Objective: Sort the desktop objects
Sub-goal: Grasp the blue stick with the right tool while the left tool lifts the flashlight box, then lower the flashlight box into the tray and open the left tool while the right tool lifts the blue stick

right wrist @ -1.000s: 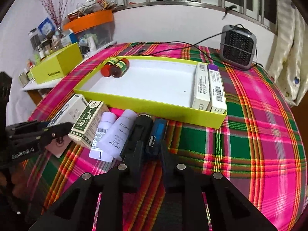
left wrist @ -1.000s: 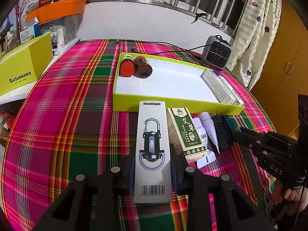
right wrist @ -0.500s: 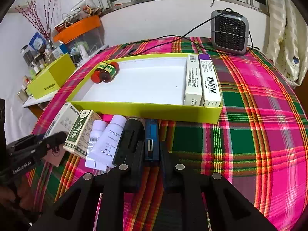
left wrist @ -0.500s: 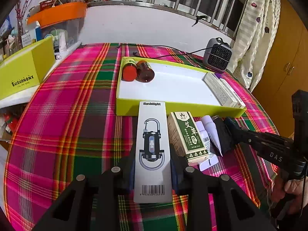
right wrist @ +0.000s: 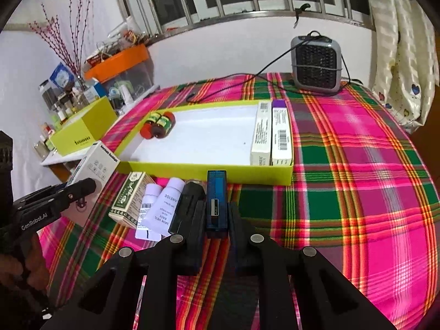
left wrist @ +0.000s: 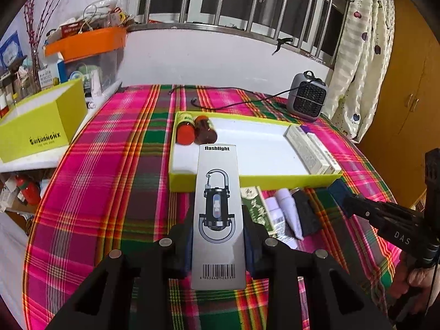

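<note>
Flashlight box (left wrist: 218,214) clamped in left hand-held gripper (left wrist: 217,243), above tablecloth (left wrist: 115,165)

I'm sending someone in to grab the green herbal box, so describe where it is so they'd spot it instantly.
Find the shallow yellow-green tray on the plaid tablecloth. Along its near wall runs a row of small items, and the green herbal box lies at the left end, beside two white tubes. It is the only green-and-cream carton there, printed with large Chinese characters.
</note>
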`<state>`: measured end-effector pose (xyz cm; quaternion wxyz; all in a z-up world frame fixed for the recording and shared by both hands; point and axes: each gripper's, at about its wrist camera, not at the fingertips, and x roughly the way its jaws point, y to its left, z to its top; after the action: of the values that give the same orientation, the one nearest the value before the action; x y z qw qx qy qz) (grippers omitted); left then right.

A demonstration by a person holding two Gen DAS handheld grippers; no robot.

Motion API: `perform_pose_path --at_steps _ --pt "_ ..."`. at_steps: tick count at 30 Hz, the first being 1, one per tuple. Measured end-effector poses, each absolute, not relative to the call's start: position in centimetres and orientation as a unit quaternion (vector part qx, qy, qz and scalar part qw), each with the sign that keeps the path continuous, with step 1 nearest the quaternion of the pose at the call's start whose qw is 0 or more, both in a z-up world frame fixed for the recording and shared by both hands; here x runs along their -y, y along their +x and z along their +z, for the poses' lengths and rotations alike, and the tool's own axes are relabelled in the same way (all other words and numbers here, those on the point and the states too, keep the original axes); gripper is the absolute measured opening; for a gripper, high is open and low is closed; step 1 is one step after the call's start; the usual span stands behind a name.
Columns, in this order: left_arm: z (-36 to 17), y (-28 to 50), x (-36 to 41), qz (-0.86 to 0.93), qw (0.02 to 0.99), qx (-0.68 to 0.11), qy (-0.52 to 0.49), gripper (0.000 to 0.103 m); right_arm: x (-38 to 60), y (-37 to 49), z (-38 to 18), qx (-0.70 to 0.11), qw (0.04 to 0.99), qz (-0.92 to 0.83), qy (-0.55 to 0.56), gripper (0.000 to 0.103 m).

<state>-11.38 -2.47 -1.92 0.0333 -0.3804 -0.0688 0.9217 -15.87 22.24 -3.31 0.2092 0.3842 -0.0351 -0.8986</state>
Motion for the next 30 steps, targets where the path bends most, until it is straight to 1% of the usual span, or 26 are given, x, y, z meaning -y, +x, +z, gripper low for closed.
perform_pose_path --at_steps 9,16,30 --pt "-0.7 -13.6 0.5 0.921 0.056 0.072 -0.379 0.029 -23.6 -15.9 -2.2 0.051 0.204 -0.906 0.367 0.016" --pt "-0.4 -16.3 -1.6 0.912 0.095 0.095 -0.388 0.029 -24.6 -16.5 -1.5 0.062 0.197 -0.912 0.355 0.016" --pt "-1.4 -22.9 -4.4 0.891 0.118 0.135 -0.417 0.029 -26.4 -17.6 -1.4 0.074 0.178 -0.917 0.349 0.016"
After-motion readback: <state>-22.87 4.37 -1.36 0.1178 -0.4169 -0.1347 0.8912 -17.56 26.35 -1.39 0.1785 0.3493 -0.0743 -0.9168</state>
